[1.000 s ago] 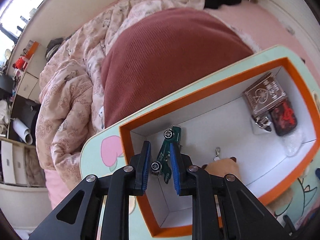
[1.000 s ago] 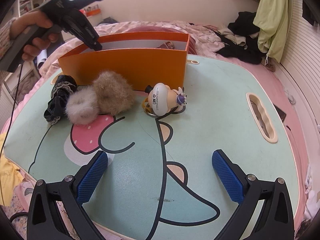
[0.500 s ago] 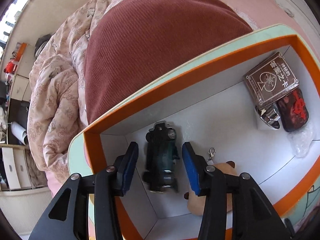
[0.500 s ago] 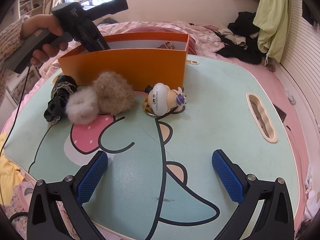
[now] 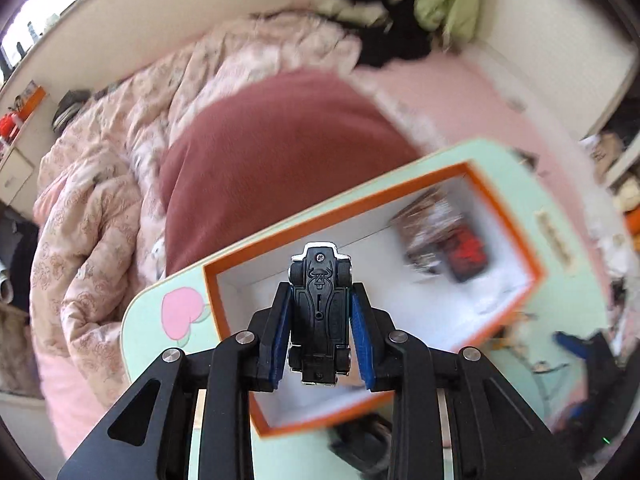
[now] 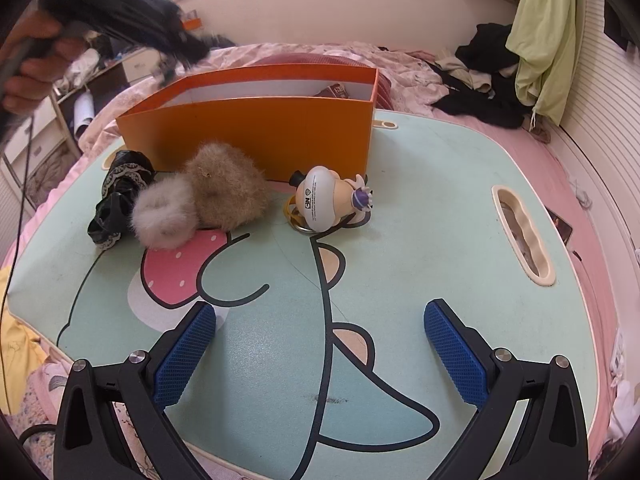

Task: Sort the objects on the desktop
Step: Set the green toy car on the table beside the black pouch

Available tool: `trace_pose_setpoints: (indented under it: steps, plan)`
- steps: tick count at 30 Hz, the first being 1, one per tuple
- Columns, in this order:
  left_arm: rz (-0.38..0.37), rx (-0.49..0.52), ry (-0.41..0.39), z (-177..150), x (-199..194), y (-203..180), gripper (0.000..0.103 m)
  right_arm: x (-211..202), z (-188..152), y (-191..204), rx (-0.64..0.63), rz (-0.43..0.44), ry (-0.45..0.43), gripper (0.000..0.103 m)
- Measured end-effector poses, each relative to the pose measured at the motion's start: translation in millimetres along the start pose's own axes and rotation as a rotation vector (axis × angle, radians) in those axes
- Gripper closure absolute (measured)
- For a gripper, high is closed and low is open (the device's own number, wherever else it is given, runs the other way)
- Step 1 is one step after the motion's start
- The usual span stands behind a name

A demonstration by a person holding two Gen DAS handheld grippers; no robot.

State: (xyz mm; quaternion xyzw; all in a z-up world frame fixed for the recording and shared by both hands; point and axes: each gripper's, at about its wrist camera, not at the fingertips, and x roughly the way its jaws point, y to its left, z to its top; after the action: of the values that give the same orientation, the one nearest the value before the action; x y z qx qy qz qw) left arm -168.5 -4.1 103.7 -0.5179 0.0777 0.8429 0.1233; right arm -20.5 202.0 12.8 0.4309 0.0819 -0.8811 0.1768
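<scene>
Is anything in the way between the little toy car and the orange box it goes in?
No, nothing visible blocks it. The left gripper is shut on the toy car, underside facing the camera, right above the orange box. The white floor below looks bare there; the blurred things inside lie at the far end.

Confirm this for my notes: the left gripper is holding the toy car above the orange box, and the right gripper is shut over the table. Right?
Not quite. The right gripper is open, its blue pads spread wide apart over the table, as the right wrist view shows. The rest holds: the left gripper is holding the toy car above the orange box.
</scene>
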Motion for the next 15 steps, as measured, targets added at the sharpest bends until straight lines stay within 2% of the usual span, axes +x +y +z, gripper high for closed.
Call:
trace_pose_setpoints:
  steps: [3, 5, 8, 11, 15]
  plan:
    - [-0.090, 0.020, -0.074, -22, -33, -12, 0.073, 0, 0, 0, 0.000, 0.000, 0.000, 0.000]
    - [-0.137, 0.030, -0.087, -41, -41, -21, 0.073, 0, 0, 0, 0.000, 0.000, 0.000, 0.000]
    - [-0.182, 0.019, -0.064, -65, -34, -32, 0.073, 0, 0, 0, 0.001, 0.000, 0.000, 0.000]
    - [-0.185, -0.016, -0.035, -80, -17, -36, 0.073, 0, 0, -1, 0.001, 0.000, 0.000, 0.000]
    - [-0.215, -0.143, -0.023, -82, 5, -34, 0.073, 0, 0, -1, 0.001, 0.000, 0.000, 0.000]
